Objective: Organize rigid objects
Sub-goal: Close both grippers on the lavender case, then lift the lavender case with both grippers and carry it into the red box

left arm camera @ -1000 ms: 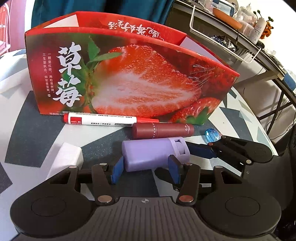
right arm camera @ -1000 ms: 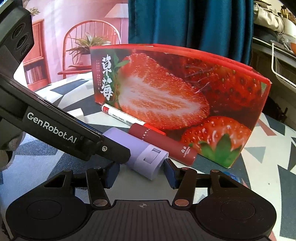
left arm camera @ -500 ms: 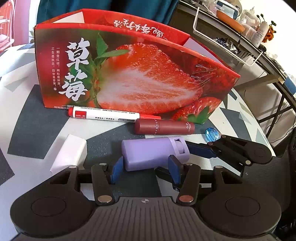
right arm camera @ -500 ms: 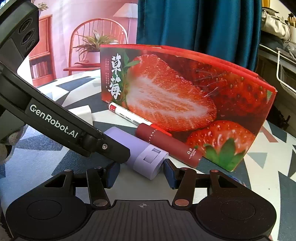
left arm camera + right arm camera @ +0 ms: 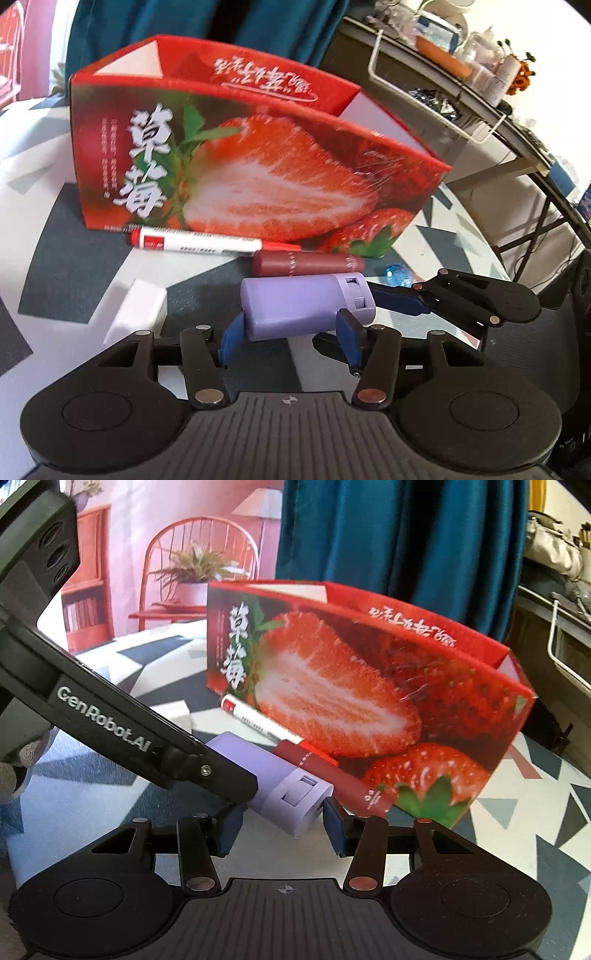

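A lilac cylindrical case (image 5: 303, 304) lies crosswise between the blue pads of my left gripper (image 5: 290, 334), which is shut on it and holds it slightly above the table. My right gripper (image 5: 282, 825) is also closed on the case's capped end (image 5: 295, 799). Behind it lie a maroon tube (image 5: 306, 263) and a white marker with red ends (image 5: 199, 242), both against the open red strawberry box (image 5: 240, 173). A white block (image 5: 136, 312) lies to the left.
A small blue gem (image 5: 397, 274) lies on the patterned tablecloth right of the tube. A desk with a wire rack (image 5: 436, 92) stands beyond the table's right edge. A teal curtain (image 5: 399, 531) hangs behind the box.
Both grippers have risen with the lilac case; the box top now shows its open inside. The marker, tube and white block stay in place.
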Demonstrator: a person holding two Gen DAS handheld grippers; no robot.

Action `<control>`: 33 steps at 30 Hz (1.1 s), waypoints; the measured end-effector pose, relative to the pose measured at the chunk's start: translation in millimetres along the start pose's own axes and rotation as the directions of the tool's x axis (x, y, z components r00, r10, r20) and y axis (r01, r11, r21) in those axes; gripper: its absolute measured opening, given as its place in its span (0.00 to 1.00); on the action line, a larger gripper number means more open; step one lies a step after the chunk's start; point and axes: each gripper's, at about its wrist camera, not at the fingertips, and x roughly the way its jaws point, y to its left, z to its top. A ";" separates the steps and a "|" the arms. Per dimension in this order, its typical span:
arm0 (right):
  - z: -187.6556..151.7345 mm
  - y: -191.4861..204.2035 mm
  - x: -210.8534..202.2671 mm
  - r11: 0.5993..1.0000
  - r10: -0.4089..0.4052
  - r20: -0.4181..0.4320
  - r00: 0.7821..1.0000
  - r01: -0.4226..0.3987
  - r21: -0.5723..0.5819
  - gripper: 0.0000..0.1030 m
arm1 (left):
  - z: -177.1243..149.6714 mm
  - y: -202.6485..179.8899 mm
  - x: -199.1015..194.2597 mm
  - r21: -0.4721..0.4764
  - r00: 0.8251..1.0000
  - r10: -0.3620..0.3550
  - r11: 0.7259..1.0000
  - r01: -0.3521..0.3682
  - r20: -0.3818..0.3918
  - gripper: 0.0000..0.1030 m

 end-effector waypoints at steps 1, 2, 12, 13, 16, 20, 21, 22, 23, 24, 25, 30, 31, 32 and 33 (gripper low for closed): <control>0.7 -0.1 -2.0 1.000 -0.003 0.003 1.000 0.003 -0.001 0.43 | 0.3 -2.2 -1.8 0.007 1.000 0.000 1.000 0.000 0.004 0.54; 1.3 -0.3 -4.0 1.000 -0.006 0.006 1.000 0.006 -0.001 0.43 | 0.8 -4.1 -3.4 0.013 1.000 0.000 1.000 0.000 0.008 0.54; 31.5 -13.5 -26.5 0.999 -0.037 0.088 0.995 0.037 -0.002 0.43 | 38.9 -19.9 -33.9 0.123 0.995 -0.031 0.992 0.019 0.098 0.54; 37.7 -16.3 -29.2 0.999 -0.041 0.103 0.994 0.041 -0.003 0.43 | 45.2 -21.3 -37.9 0.135 0.993 -0.037 0.991 0.022 0.111 0.54; 59.1 -24.4 -36.3 0.998 -0.063 0.142 0.988 0.065 -0.012 0.43 | 67.6 -24.7 -49.7 0.151 0.987 -0.063 0.988 0.041 0.150 0.55; 89.8 -41.4 -32.6 0.997 -0.073 0.146 0.987 0.074 0.001 0.43 | 98.0 -24.6 -51.3 0.123 0.981 -0.080 0.991 0.058 0.178 0.59; 97.0 -47.2 -29.0 0.998 -0.065 0.141 0.988 0.064 0.009 0.43 | 106.1 -23.4 -47.2 0.113 0.982 -0.081 0.992 0.062 0.169 0.60; 104.7 -54.4 -23.0 0.998 -0.057 0.130 0.990 0.055 0.019 0.43 | 112.1 -21.5 -42.4 0.108 0.984 -0.081 0.992 0.064 0.159 0.61; 110.4 -60.7 -16.3 0.998 -0.054 0.117 0.992 0.051 0.028 0.43 | 119.0 -18.4 -36.3 0.103 0.985 -0.085 0.992 0.070 0.151 0.61; 117.1 -68.2 -6.0 0.998 -0.049 0.091 0.995 0.046 0.036 0.43 | 125.6 -15.2 -30.7 0.093 0.986 -0.091 0.993 0.078 0.138 0.61; 122.1 -75.2 3.3 0.998 -0.043 0.067 0.997 0.040 0.046 0.42 | 131.2 -10.5 -23.4 0.073 0.988 -0.095 0.994 0.086 0.122 0.61; 134.8 -93.6 52.9 0.994 -0.029 -0.048 0.998 0.034 0.106 0.39 | 145.5 11.8 6.9 0.020 0.995 -0.085 0.996 0.084 0.051 0.61; 135.6 -96.2 60.6 0.992 -0.023 -0.063 0.998 0.031 0.122 0.38 | 146.5 14.8 11.5 0.016 0.996 -0.073 0.997 0.073 0.042 0.61; 136.9 -97.7 67.0 0.990 -0.020 -0.077 0.997 0.030 0.134 0.38 | 148.3 18.5 16.2 0.008 0.997 -0.066 0.998 0.066 0.035 0.61; 137.8 -99.0 72.2 0.988 -0.009 -0.083 0.997 0.021 0.152 0.38 | 150.7 23.8 20.2 -0.009 0.998 -0.053 0.999 0.054 0.036 0.61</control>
